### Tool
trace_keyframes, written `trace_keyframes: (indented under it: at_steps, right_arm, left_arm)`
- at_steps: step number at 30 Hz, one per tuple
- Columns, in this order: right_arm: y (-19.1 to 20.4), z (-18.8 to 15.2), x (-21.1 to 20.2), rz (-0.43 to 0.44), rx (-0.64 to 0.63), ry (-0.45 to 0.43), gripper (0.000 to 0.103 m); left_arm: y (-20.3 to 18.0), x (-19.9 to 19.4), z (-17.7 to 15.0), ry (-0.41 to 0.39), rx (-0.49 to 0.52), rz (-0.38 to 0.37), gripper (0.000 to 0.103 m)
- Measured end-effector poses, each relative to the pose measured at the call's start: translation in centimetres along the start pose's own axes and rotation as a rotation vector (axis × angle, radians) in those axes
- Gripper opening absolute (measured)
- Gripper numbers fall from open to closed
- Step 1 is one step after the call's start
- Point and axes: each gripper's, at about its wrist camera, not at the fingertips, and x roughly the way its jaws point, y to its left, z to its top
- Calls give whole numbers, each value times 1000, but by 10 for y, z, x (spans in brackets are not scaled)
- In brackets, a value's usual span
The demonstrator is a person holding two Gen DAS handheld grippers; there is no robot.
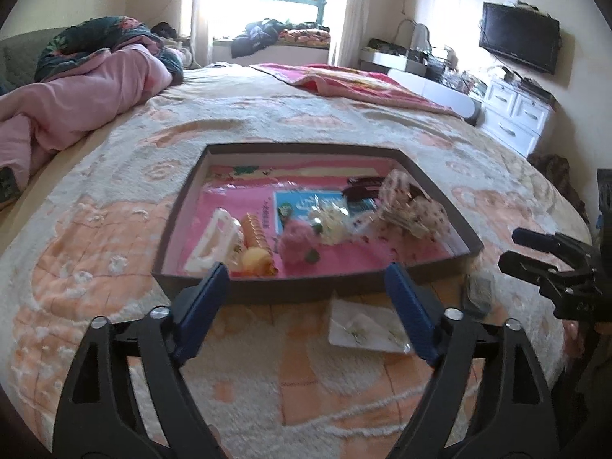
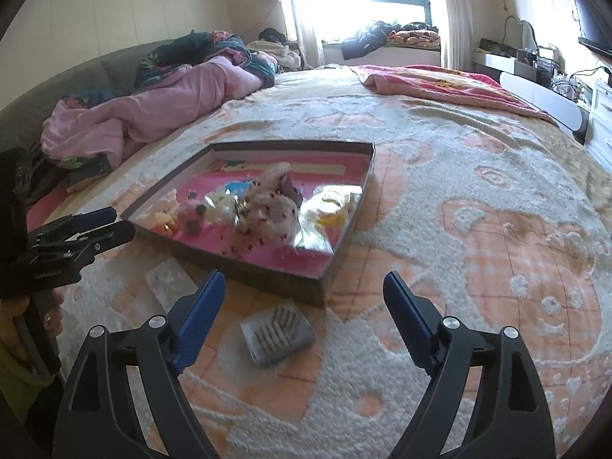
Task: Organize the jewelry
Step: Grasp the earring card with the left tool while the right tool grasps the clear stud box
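Left hand-held gripper (image 1: 306,290): jaws wide apart, holding nothing, above the earring card (image 1: 369,331) on the bed (image 1: 114,199). Right hand-held gripper (image 2: 302,300): likewise wide and empty, over the packet (image 2: 277,332). Both items looked light, flat, slippery; best pinched by an edge. Tray (image 2: 267,267) just beyond.

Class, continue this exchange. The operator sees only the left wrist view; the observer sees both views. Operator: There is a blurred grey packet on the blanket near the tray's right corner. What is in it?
Observer: The grey packet is a clear bag holding rows of small silvery pieces.
Operator: Is the right gripper gripping it?
Observer: No. Its jaws are open, and the packet lies on the blanket between the fingers, touching neither.
Operator: Is anything hidden behind the dotted bow?
Observer: Yes. A yellow thing under clear wrap lies beside it, by the right wall of the tray.
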Motion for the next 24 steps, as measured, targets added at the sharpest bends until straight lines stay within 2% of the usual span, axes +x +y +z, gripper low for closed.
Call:
trace_keyframes:
  at_steps: [9, 18, 24]
  right_arm:
    - [4, -19, 2, -1, -58, 44, 83]
    - [8, -29, 24, -13, -86, 93, 82]
    - [13, -28, 35, 16, -92, 102, 69]
  left_arm:
    - [-18, 8, -15, 53, 46, -35, 81]
    - [-25, 23, -24, 101, 60, -50, 81]
    - [-27, 32, -28, 128, 55, -64, 81]
